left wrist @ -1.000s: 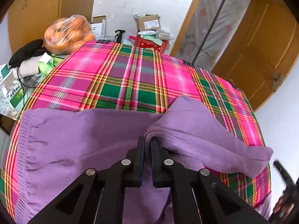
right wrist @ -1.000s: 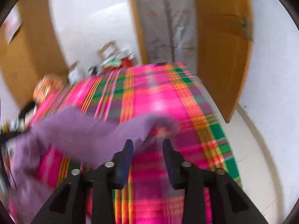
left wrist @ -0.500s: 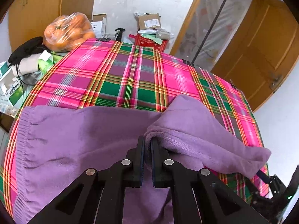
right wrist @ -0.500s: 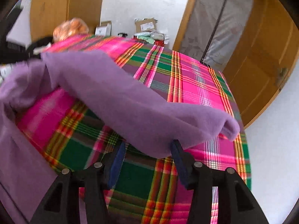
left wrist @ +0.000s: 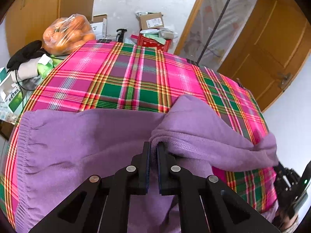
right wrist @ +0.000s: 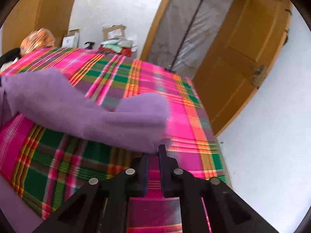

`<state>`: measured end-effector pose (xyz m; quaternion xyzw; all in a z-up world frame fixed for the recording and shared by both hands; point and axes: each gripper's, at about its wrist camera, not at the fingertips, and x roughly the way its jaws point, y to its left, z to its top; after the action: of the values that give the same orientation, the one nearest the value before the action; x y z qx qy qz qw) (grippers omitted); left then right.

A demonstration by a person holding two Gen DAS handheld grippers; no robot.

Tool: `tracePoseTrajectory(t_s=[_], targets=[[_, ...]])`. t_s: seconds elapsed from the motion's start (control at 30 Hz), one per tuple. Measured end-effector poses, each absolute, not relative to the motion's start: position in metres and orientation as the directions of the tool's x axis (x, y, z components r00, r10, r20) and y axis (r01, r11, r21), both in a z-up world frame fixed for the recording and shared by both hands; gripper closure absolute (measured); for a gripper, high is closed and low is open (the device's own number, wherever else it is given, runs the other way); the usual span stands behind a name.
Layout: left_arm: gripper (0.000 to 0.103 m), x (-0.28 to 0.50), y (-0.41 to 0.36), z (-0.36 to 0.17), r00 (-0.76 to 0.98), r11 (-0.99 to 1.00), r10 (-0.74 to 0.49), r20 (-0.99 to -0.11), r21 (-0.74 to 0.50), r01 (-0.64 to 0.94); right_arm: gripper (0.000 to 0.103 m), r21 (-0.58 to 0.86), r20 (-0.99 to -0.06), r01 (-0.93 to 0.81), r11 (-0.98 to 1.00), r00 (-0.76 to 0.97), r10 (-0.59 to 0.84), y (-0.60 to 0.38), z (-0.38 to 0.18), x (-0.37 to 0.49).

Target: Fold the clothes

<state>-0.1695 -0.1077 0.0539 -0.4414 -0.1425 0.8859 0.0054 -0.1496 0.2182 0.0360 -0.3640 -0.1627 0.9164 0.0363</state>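
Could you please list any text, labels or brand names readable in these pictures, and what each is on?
None can be read.
Cardboard box: white shipping label, print too small.
Green and white carton: characters too blurred.
White box: faint print, illegible.

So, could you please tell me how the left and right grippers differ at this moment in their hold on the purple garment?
The left gripper is shut on a seamed fold of the purple garment near its middle, while the right gripper meets the hanging end, its jaws slightly apart; whether it grips is unclear. The left view is sharp; the right view is motion-blurred. Both are black two-finger grippers over the plaid tablecloth.
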Motion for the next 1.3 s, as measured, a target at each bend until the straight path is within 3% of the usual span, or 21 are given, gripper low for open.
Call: tracePoseTrajectory(t_s=[0.33,0.5,0.77,1.3], targets=[[0.096,-0.161,-0.085,0.056,-0.578,-0.962,0.2,-0.791,-0.27,0.037,0.098,-0.265,-0.625,-0.036,-0.964,-0.754,0.2,0.254,0.058,-0.151],[0.082,-0.155,-0.072,0.058,-0.554,-0.96,0.241,-0.797,-0.279,-0.016,0.098,-0.234,-0.609,-0.11,-0.966,-0.758,0.234,0.277,0.069,-0.152],[0.066,-0.136,-0.064,0.062,-0.487,-0.878,0.468,-0.738,-0.449,-0.164,0.098,-0.183,-0.593,-0.228,-0.956,-0.75,0.292,0.327,0.084,-0.158],[0.066,-0.129,-0.106,0.043,-0.515,-0.892,0.383,-0.767,-0.452,0.009,0.098,-0.135,-0.616,-0.402,-0.905,-0.681,0.395,0.419,0.066,-0.164]])
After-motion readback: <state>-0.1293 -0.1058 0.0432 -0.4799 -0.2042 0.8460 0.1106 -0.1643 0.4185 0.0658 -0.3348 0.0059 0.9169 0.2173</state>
